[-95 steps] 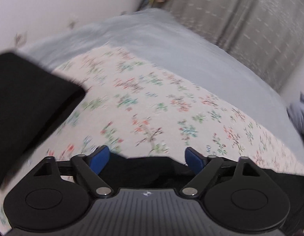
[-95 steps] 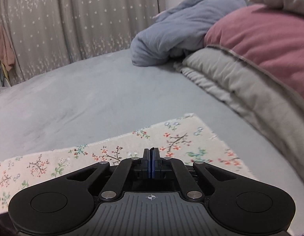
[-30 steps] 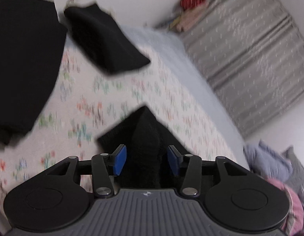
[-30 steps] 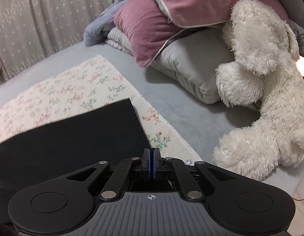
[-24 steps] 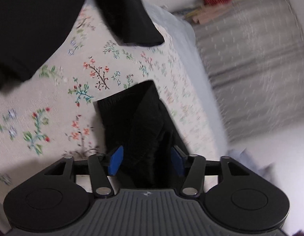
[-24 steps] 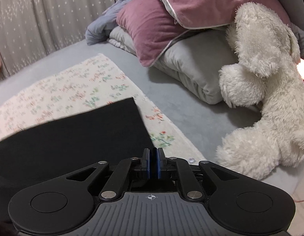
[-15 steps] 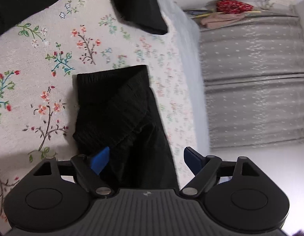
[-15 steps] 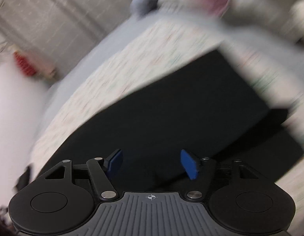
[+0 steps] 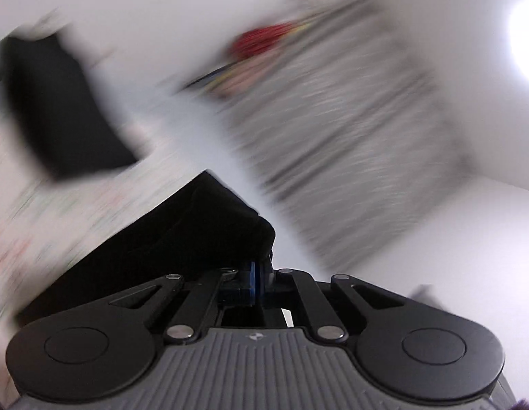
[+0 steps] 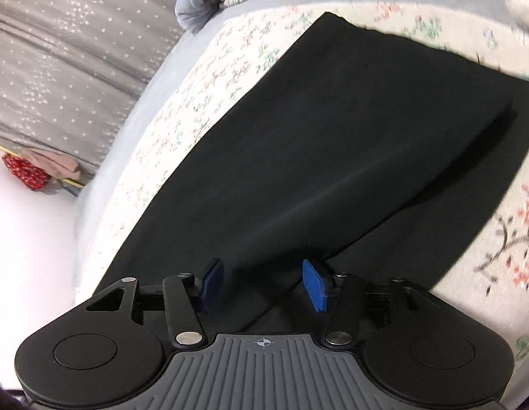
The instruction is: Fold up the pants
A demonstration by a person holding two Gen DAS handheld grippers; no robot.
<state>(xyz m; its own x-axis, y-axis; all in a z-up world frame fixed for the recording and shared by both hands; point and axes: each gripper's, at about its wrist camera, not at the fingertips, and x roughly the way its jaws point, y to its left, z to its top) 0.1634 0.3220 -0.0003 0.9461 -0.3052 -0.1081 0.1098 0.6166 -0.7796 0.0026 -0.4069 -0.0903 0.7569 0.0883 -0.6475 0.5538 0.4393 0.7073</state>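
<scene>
Pants (image 9: 182, 235) gripped left; spread right

Left gripper (image 9: 257, 282) fingers pressed together; right gripper (image 10: 262, 285) fingers spread wide apart.

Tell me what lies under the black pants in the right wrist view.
The black pants lie on a floral sheet, which shows around their edges. Anything directly beneath the cloth is covered and cannot be seen.

A grey bed (image 10: 134, 109) carries a floral cloth (image 10: 209, 78), black pants (image 10: 333, 143) spread on it.
</scene>
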